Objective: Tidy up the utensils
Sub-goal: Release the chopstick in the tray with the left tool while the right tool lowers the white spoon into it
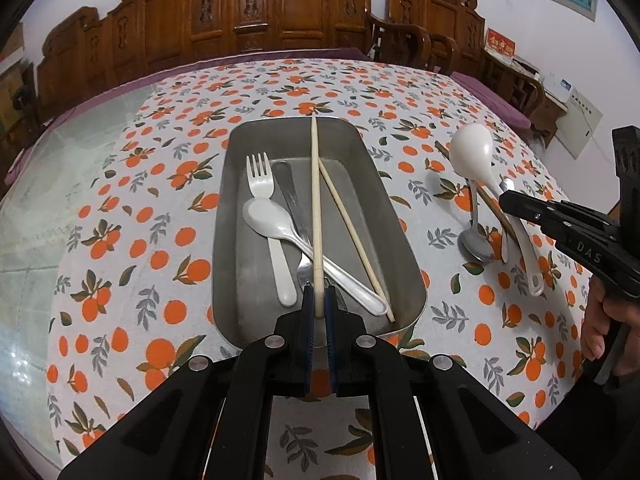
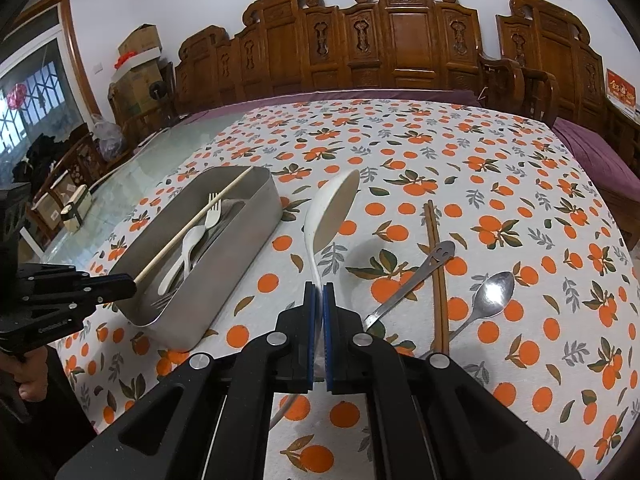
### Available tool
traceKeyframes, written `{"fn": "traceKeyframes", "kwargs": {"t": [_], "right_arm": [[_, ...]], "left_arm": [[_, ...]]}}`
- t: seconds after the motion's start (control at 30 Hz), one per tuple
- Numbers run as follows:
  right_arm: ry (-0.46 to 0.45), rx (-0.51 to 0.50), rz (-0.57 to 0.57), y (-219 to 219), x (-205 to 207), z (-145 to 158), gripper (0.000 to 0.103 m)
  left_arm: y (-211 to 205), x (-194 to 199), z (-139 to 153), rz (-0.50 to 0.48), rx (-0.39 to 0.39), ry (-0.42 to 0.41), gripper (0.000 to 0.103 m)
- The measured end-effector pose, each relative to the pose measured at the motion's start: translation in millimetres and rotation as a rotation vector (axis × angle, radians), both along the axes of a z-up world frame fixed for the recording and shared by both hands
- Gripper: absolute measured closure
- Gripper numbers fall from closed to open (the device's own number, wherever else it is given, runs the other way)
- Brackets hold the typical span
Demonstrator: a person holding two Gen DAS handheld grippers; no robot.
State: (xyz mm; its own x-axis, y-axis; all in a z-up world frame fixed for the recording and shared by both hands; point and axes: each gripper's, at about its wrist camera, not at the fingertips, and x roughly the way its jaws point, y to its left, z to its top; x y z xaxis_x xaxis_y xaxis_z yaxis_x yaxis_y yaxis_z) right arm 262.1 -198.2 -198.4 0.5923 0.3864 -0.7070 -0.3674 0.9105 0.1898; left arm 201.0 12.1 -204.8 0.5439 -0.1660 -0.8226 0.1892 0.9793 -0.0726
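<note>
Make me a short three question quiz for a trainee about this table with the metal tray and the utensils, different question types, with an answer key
1. True or false: the left gripper is shut on a pale chopstick over the metal tray.
2. What does the right gripper hold? A) white ladle B) steel spoon C) brown chopsticks
3. Fill in: the brown chopsticks lie on the ____, not in the tray.

Key:
1. True
2. A, the white ladle, held by its handle
3. tablecloth
</note>
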Motion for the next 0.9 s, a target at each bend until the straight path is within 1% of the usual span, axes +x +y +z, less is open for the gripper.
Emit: {"fn": "traceKeyframes", "kwargs": {"t": [0.33,0.57,0.6,0.63,0.7,0.8,0.87,0.9], "right_arm": [[0.001,-0.009,0.027,11,-5,1,0.099],[-0.020,0.024,0.068,29,-9,18,0.098],[-0.020,0.026,0.075,32,-9,20,0.098],[-0.020,0.026,0.083,37,-8,22,0.099],[-0.021,0.026,0.101,47,-6,25,0.098],[-0.020,0.041,0.121,62,-2,30,0.098],[-0.020,0.052,0.128,72,2,32,0.098],[-0.020,0.057,0.133,78,5,33,0.099]], "left_arm": [[10,1,4,0.016,-0.015,-0.003,0.098],[25,1,19,0.048,-0.026,-0.050,0.097],[28,1,20,0.054,-0.027,-0.055,0.096],[32,1,23,0.065,-0.028,-0.065,0.091],[37,2,27,0.078,-0.027,-0.080,0.087],[45,1,32,0.094,-0.025,-0.099,0.086],[51,1,35,0.107,-0.032,-0.110,0.081],[54,1,36,0.113,-0.033,-0.117,0.074]]}}
